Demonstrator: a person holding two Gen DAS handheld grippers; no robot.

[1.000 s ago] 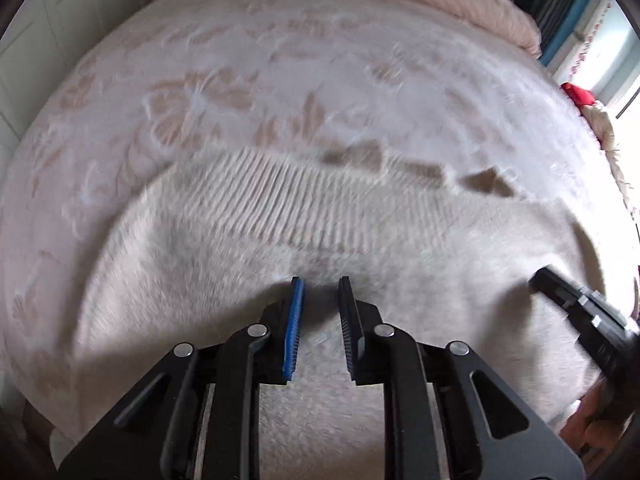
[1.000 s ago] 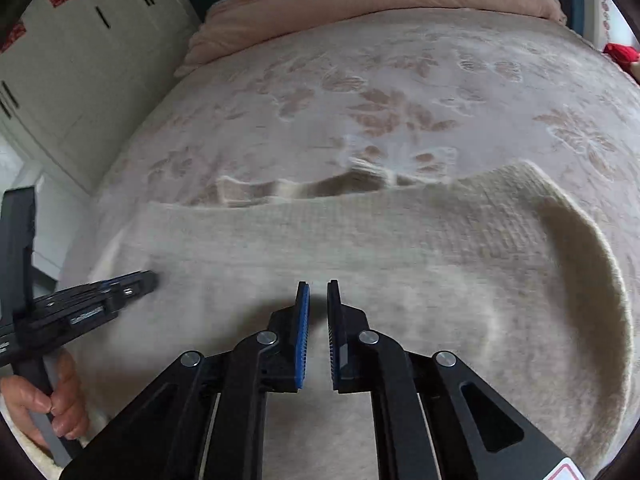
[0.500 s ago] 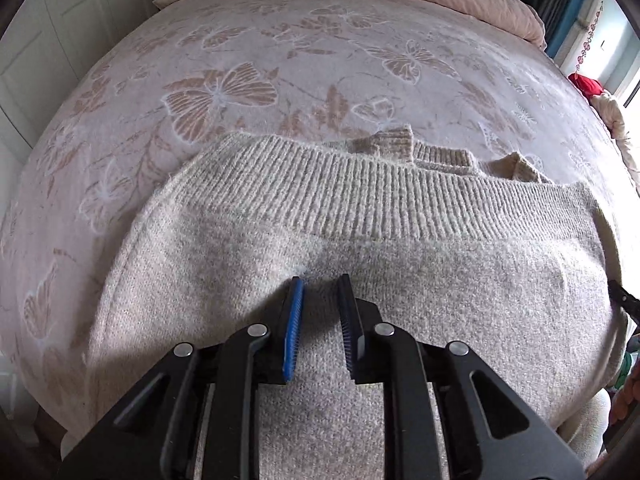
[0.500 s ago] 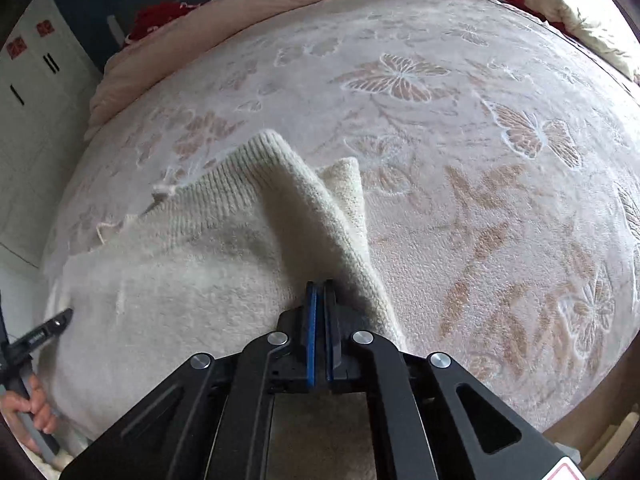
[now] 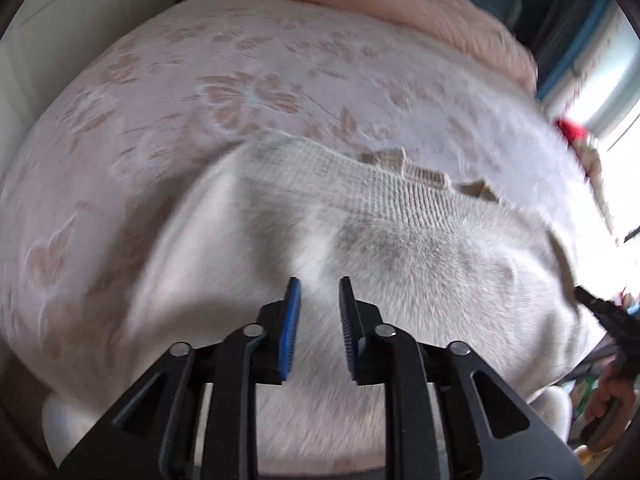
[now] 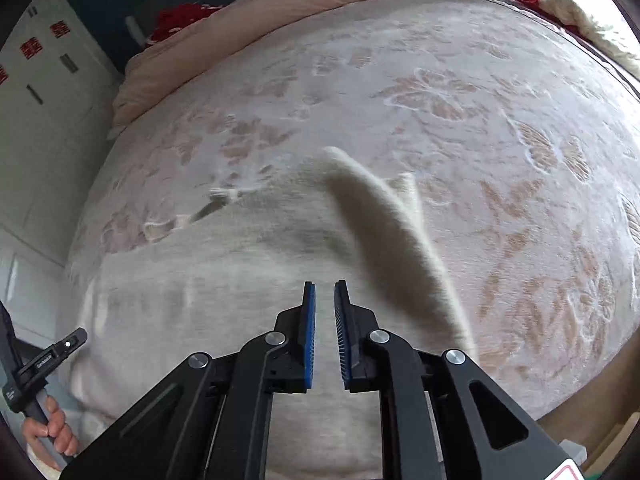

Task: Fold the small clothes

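Note:
A cream knit sweater (image 5: 400, 256) lies spread on the bed, its ribbed hem along the far edge. It also shows in the right wrist view (image 6: 240, 280), with its right side raised in a fold (image 6: 384, 224). My left gripper (image 5: 319, 292) is open and empty just above the sweater's middle. My right gripper (image 6: 324, 292) is open a little and empty above the sweater, left of the raised fold. Each gripper shows at the edge of the other's view: the right one (image 5: 600, 308), the left one (image 6: 48, 360).
The bed has a pink cover with butterfly patterns (image 6: 440, 100). A rolled pink quilt (image 5: 400, 12) lies along the far side. White cupboards (image 6: 40, 128) stand at the left. Red and cream cloth (image 6: 560, 4) lies at the far right corner.
My right gripper was shut on the sweater's right edge half a second ago and has let go; its jaws now stand apart. The left gripper has shifted slightly over the sweater.

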